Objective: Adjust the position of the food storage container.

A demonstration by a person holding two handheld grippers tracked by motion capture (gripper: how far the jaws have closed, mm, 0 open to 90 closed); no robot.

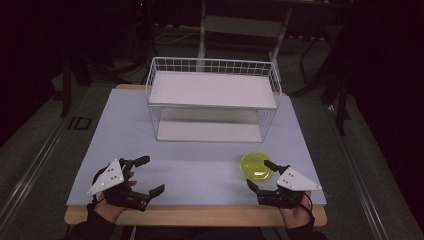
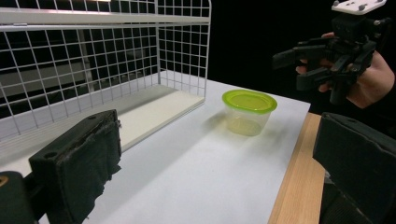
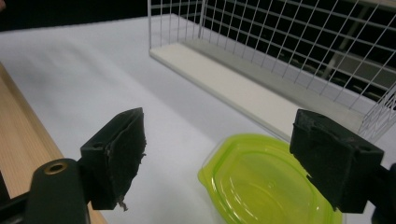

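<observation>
A small clear tub with a lime-green lid [image 1: 255,166] stands on the pale table top [image 1: 200,165] at the front right. My right gripper [image 1: 259,174] hovers at its near right side, jaws wide open and nothing touching the pads. In the right gripper view the lid [image 3: 261,182] lies low between the jaws of that gripper [image 3: 224,158]. My left gripper [image 1: 152,174] rests open at the front left with nothing in it. The left gripper view looks across its own spread jaws [image 2: 215,177] to the tub [image 2: 247,112] and the hand-held right gripper [image 2: 299,65].
A white two-level wire rack [image 1: 212,100] stands at the middle back of the table, its wire walls and lower board [image 2: 154,112] near the tub. A wooden edge [image 1: 200,216] runs along the front. The room beyond is dark, with frames and stands.
</observation>
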